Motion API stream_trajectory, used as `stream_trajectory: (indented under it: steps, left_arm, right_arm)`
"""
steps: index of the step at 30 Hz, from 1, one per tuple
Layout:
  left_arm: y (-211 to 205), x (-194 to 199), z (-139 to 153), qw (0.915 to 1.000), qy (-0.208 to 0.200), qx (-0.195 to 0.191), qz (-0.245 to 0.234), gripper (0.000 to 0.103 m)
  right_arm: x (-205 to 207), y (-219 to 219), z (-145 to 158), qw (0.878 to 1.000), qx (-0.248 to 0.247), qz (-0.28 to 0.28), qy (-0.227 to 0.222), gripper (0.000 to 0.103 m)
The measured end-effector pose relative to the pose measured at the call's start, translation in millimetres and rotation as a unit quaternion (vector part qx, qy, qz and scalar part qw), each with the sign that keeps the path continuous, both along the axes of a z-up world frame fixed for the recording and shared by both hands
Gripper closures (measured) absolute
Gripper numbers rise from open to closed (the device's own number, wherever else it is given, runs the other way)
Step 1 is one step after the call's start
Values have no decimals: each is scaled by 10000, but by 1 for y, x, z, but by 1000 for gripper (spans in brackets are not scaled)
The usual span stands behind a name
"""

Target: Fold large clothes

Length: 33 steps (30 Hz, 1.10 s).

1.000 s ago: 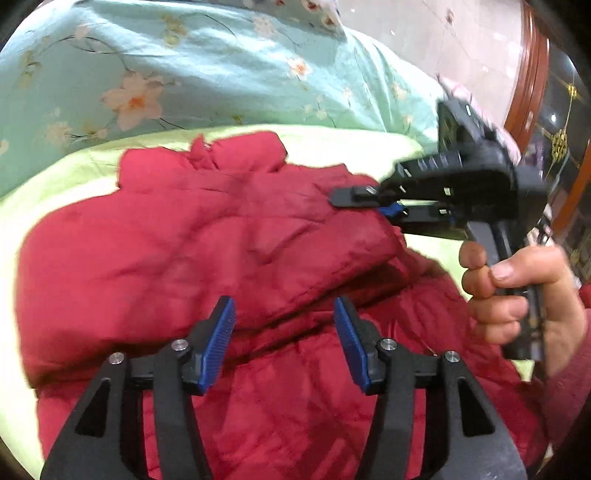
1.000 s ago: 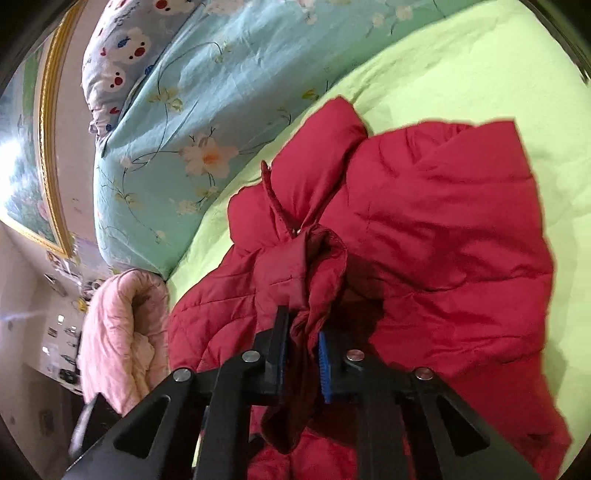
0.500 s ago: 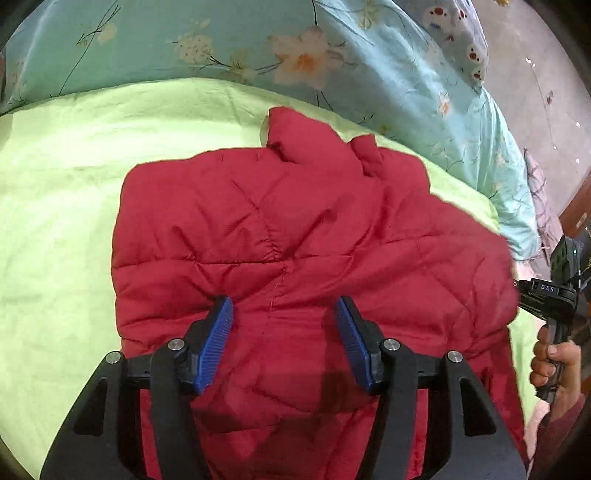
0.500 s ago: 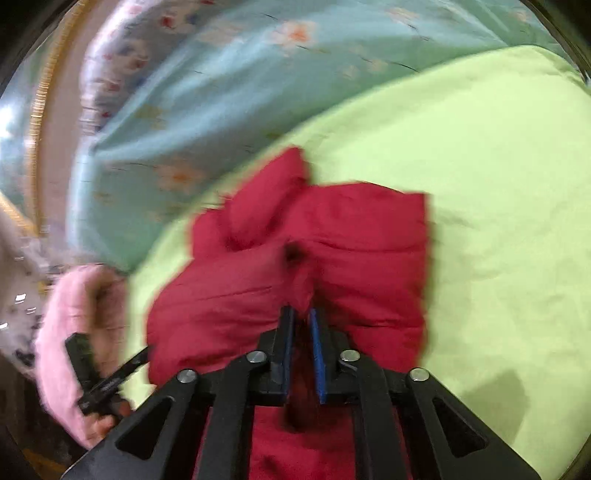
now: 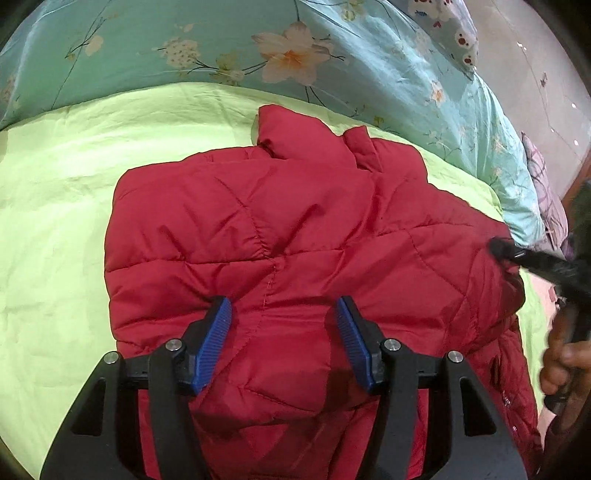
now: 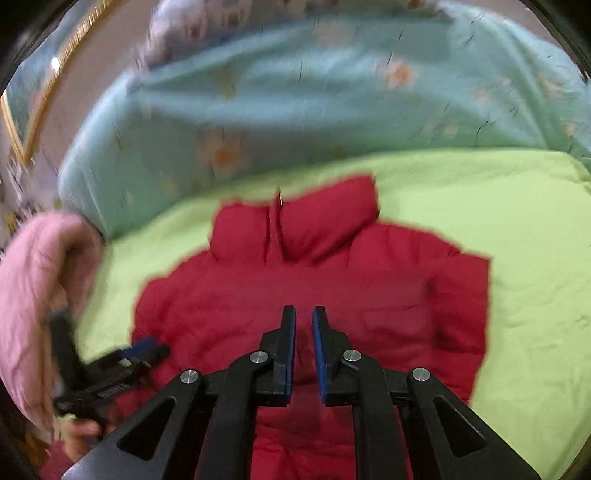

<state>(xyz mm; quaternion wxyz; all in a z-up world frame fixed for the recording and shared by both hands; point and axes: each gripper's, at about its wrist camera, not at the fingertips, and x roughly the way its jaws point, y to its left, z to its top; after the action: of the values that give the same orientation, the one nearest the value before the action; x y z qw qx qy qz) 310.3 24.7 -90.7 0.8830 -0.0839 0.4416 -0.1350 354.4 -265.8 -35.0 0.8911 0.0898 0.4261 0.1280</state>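
A red quilted jacket (image 5: 295,229) lies folded on the green sheet (image 5: 55,221), its collar towards the far floral quilt. My left gripper (image 5: 282,325) hovers open over the jacket's near part, and its blue pads grip nothing. At the jacket's right edge the right gripper (image 5: 506,251) shows as a dark blur, with a hand (image 5: 561,358) on its handle. The blurred right wrist view has the jacket (image 6: 332,295) spread below my right gripper (image 6: 303,321). Its jaws stand a narrow gap apart and are opening, with nothing between them. The left gripper (image 6: 144,350) appears at the lower left.
A light blue floral quilt (image 5: 221,44) is bunched along the far side of the sheet, with a spotted pillow (image 5: 450,22) behind it. A pink fluffy cloth (image 6: 33,280) lies at the left of the right wrist view. Bare green sheet (image 6: 517,221) surrounds the jacket.
The right gripper has let go of the red fold it pinched and drawn back to the jacket's edge. The jacket now lies flatter. The left gripper shifted over the jacket, then held still.
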Motion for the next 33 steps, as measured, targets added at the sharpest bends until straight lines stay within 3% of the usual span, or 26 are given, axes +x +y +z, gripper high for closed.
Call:
stream_trajectory:
  steps: [2,3,8,13,16,19,21,24,29,33]
  left_arm:
    - [-2,1,-2,9999,4,73,-113,44]
    - [-3,1,-4,9998,8,137,-167,44]
    - [-7,3,-17,9994,45,265,-231,44]
    - [-5,4,-20,9993,47,276,-234,44]
    - [-6,3,-20,9992,36,307,-247,44]
    - [-6,3,-20,9993,27,308,-226,42]
    - [-8,3,-21,9992,16,333,-224,42]
    - [-8,2,-21,9992,6,322,-225,42]
    - [-10,3,-22,9991,17,360,-230,42]
    - [-9,4,-18,9989,134,388,-243,42]
  right_arm:
    - [5,-5,-24,9995,-153,1,266,94]
    - [6,-6,-33,9991,-170,-19,397,99]
    - [10,-44,-74,9935,844,-220,728,103]
    - [6,-39,-72,9958,662,-301,551,103]
    - [-14,-35,-46,9979,438,-418,236,103]
    - [-35,-38,-26,9980,24,-610,-174,86]
    - [-31,-39,-38,9978,-254,-598,99,80]
    - [-20,-49,-64,9977,7,-597,328,84]
    - [-16,-51,-64,9973,-45,-629,371,85]
    - [-13,-58,-62,9967,209,-632,460,84]
